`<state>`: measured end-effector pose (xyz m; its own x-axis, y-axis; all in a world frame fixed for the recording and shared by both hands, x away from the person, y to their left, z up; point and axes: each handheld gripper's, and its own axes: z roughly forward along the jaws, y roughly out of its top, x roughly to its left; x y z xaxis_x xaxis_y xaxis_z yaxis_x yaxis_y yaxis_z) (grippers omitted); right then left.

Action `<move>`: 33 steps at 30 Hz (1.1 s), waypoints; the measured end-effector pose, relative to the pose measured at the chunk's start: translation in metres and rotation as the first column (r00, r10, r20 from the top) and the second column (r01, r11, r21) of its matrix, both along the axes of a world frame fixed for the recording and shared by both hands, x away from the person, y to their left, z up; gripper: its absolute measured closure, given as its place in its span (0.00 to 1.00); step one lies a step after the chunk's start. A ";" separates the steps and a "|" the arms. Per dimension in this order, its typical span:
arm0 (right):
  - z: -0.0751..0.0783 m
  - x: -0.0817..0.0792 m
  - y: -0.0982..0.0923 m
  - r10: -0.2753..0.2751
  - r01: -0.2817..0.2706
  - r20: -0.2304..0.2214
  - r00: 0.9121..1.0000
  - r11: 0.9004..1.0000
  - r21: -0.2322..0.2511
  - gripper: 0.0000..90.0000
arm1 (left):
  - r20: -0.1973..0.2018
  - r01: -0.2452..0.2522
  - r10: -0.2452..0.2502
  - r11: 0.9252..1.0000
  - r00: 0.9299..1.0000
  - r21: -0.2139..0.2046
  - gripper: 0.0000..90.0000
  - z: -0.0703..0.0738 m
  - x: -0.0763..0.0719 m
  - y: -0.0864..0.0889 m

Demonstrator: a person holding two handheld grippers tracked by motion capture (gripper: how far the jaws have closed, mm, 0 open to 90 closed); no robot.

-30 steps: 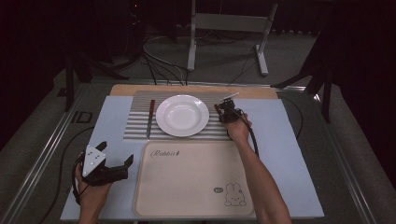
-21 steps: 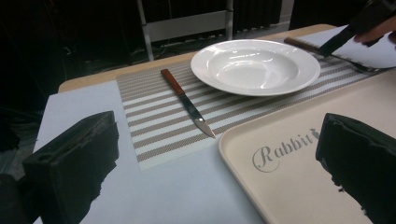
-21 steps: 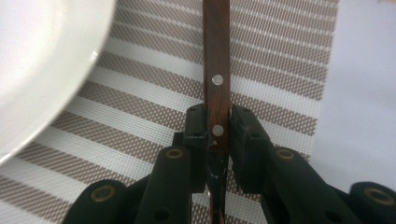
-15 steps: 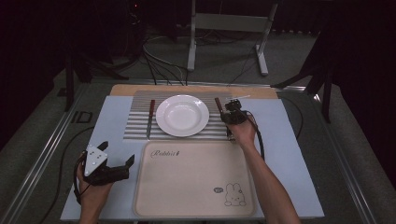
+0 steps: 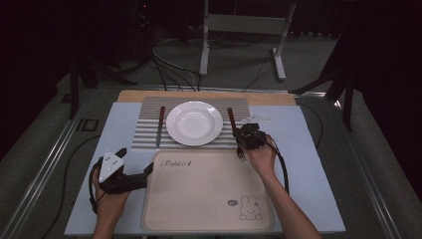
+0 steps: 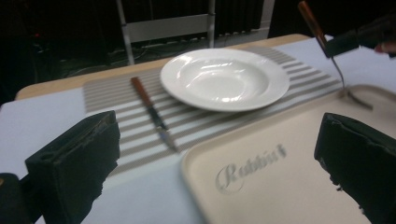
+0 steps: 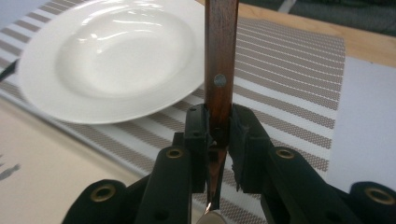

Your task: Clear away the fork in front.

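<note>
Wooden-handled fork (image 7: 221,70) is the thing you have in hand now. Your right gripper (image 5: 247,137) pinches it at the lower end of the brown handle, where the metal neck begins; in the right gripper view the two black jaws are pressed onto the handle from both sides. In the high view you see the fork at the right of the middle of the frame, tilted, with its handle pointing up toward the striped placemat (image 5: 144,130) and its tines (image 5: 242,158) down over the upper right corner of the beige tray (image 5: 199,199). In the left gripper view the tines look very near to the tray rim, but you cannot tell if they touch it.

Your left gripper (image 5: 135,175) is at the lower left of the high view, just beside the left edge of the tray. Its jaws are spread wide and nothing is between them.

As I judge it, the work is to bring the tableware onto the tray, and it is only at the beginning. The fork is lifted but not yet laid down. The white plate (image 5: 194,122) is on the placemat in the upper middle, and the knife (image 5: 160,127) lies left of it, both untouched. The tray itself carries nothing yet.
</note>
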<state>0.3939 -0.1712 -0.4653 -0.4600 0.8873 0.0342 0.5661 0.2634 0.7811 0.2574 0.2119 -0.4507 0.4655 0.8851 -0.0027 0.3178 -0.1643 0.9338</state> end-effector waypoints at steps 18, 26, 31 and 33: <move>-0.003 -0.045 0.006 0.061 -0.066 0.087 0.994 0.996 0.065 0.87 | -0.032 0.149 -0.151 0.988 0.988 -0.047 0.04 0.015 0.063 -0.119; -0.002 -0.064 0.014 0.096 -0.107 0.121 0.988 0.990 0.088 0.87 | -0.093 0.158 -0.165 0.984 0.982 -0.080 0.18 0.013 0.085 -0.155; -0.001 -0.071 0.017 0.110 -0.124 0.137 0.984 0.988 0.096 0.87 | -0.154 0.198 -0.216 0.972 0.964 -0.124 0.35 0.006 0.094 -0.170; 0.000 -0.073 0.019 0.121 -0.135 0.147 0.982 0.986 0.094 0.87 | -0.170 0.235 -0.259 0.960 0.951 -0.151 0.46 0.003 0.096 -0.175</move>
<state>0.3209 -0.1518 -0.4654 -0.5764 0.8157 0.0497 0.4160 0.2405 0.8769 0.3535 0.0370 -0.4475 0.6496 0.7290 -0.2155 0.4524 -0.1429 0.8803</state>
